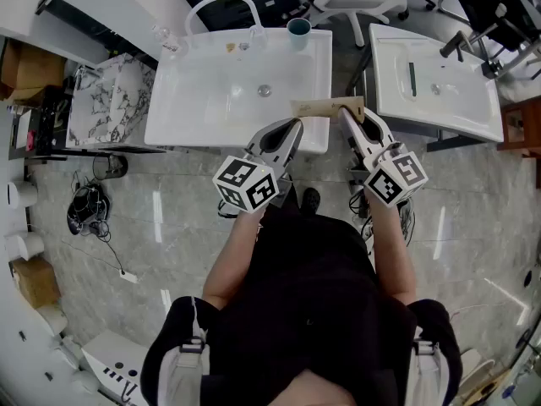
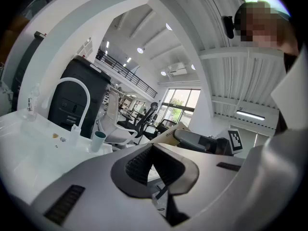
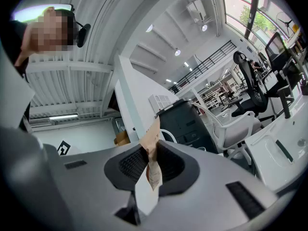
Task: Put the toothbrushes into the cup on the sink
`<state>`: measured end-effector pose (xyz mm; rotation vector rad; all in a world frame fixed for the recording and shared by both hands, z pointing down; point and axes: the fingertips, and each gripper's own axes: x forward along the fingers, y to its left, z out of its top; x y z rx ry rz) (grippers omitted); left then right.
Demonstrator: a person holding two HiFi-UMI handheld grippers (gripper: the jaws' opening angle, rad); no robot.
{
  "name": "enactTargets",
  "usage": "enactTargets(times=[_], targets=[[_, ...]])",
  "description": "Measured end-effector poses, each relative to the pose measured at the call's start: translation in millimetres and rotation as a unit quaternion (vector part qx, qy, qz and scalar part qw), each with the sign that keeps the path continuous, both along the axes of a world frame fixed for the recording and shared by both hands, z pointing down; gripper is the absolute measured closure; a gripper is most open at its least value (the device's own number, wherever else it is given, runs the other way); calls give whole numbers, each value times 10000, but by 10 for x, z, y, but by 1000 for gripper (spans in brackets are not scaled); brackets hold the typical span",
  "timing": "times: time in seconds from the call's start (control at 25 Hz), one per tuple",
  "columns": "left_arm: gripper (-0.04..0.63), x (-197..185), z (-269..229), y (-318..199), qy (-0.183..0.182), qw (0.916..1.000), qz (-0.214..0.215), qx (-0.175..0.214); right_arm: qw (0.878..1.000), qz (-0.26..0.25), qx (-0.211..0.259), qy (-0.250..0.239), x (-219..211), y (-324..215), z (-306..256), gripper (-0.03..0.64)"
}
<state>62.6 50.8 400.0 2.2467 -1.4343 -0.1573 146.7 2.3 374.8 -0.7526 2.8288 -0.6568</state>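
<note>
My right gripper [image 1: 348, 115] is shut on a flat brown toothbrush package [image 1: 325, 108], which lies crosswise above the front edge of the white sink [image 1: 194, 100]. In the right gripper view the package [image 3: 154, 146] stands pinched between the dark pads [image 3: 132, 162]. My left gripper [image 1: 296, 125] hovers just below the package's free left end, its jaws shut with nothing between them. From the left gripper view the package [image 2: 172, 131] shows ahead, apart from the jaws. A teal cup [image 1: 297, 32] stands upright at the sink's back right corner, also seen as the cup [image 2: 99, 141].
A white arched faucet [image 1: 221, 2] rises at the sink's back. A second white sink [image 1: 439, 83] stands to the right with a dark slim stick [image 1: 412, 77] lying on it. A marble-patterned cabinet [image 1: 106, 100] is at the left. White office chairs stand beyond the sinks.
</note>
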Motion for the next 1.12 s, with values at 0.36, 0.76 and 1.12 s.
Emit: enactTargets(times=[0.36,0.76,1.12], targets=[[588,8,-1,-11,-28,10000,-15,-8,10000,0,66,71,-2,-6,0,548],[588,-10,16,23,-78,9999,-125,-67,9996,99,65,259,4,-43,66,548],[588,-101,97,14,-50,9998,-148,-154,9997,12,48,251,-149,-91,101,546]])
